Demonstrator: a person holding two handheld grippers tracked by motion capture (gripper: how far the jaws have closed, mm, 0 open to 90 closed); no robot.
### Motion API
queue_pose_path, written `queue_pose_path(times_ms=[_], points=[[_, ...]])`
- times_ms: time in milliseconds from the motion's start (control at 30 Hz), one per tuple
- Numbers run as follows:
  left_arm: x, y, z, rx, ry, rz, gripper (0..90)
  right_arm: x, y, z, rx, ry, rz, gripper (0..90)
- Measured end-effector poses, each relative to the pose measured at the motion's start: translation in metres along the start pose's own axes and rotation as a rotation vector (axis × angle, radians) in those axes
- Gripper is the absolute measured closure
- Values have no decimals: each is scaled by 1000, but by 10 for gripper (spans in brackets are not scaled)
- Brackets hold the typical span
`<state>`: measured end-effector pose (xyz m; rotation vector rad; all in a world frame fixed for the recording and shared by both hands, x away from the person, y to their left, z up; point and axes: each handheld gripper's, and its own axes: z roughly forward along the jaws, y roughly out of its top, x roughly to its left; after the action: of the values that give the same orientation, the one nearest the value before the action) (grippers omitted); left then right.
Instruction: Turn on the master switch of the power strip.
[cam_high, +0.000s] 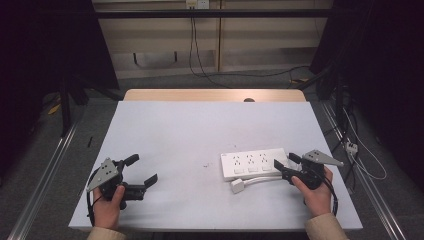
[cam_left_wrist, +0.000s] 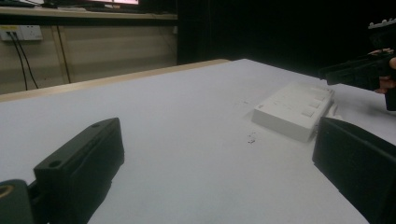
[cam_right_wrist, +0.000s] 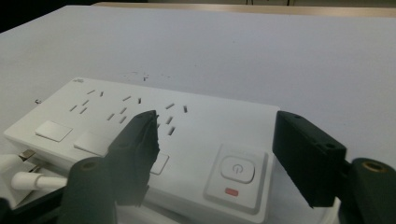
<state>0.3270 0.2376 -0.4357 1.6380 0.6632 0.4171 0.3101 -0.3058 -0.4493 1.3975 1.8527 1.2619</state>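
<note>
Two hands come in at the near edge of the white worktop (cam_high: 165, 130), each holding a black gripper. The left hand (cam_high: 106, 204) sits well to the left of the power strip (cam_high: 254, 163); its left gripper (cam_high: 142, 171) has its jaws wide apart with nothing between them, and in the left gripper view the strip (cam_left_wrist: 293, 110) lies ahead between those jaws but well clear of them. The right hand (cam_high: 316, 192) is just right of the strip and holds the right gripper (cam_high: 286, 162), jaws apart, at the strip's right end. In the right gripper view the strip (cam_right_wrist: 196, 126) lies under the jaws, one jaw over the switch row, the other past the end beside the power button (cam_right_wrist: 237, 169); whether either touches the strip cannot be told. A white plug (cam_high: 237, 186) lies just in front of the strip, joined by a cable (cam_high: 262, 179) running along the near side. Beyond the strip the worktop ends at a wooden strip (cam_high: 215, 95), and farther back cables hang down a pale wall (cam_high: 160, 35).
</note>
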Motion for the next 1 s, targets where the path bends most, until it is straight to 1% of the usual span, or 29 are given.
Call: queue_pose_path(times_ms=[67,133,267,400,467,567,767,833,1000], points=[[0,0,0,-5,-1,3,20,1,0,0,3,6,-2,283],[0,0,0,-5,3,-3,20,2,0,0,5,10,-5,265],[0,0,1,-1,-4,3,19,3,-1,0,4,19,-12,233],[0,0,1,-6,-2,-1,19,4,0,-1,-2,32,-8,199],[0,0,0,-5,2,-4,19,5,0,-2,-5,38,-15,183],[0,0,0,-4,0,4,19,7,-1,-3,-5,45,-24,149],[0,0,-1,-7,-2,-1,19,9,-3,-6,-4,46,-49,126],[0,0,-1,-8,-1,-1,19,8,-5,-8,-4,54,-42,122],[0,1,-1,-7,-1,0,20,8,-7,-13,-6,64,-50,109]])
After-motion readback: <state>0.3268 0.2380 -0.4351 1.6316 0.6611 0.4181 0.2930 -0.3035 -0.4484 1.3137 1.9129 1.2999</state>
